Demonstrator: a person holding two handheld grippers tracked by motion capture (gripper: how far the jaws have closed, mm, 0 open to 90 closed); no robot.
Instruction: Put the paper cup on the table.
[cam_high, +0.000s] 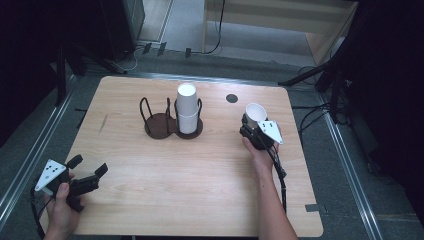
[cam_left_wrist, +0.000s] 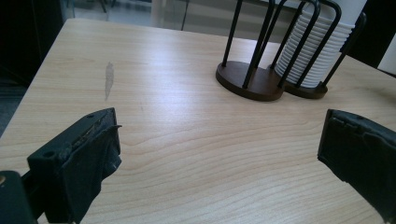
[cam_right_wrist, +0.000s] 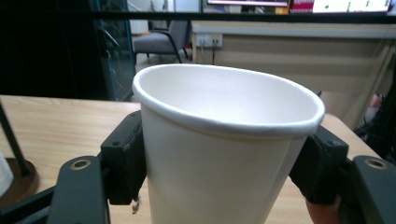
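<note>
holding a white paper cup upright, the right hand-held gripper squeezes its sides; the left hand-held gripper is wide apart over the table.

Cup base below frame edge

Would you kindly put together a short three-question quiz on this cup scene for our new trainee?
1. True or false: the right gripper has its fingers pressed on a white paper cup.
2. In the two-ring wire cup holder, which ring holds the stack of cups: A the left, B the right?
3. What is between the fingers of the left gripper?

Key
1. True.
2. B, in the high view.
3. Nothing; they stand open over the bare table.
</note>
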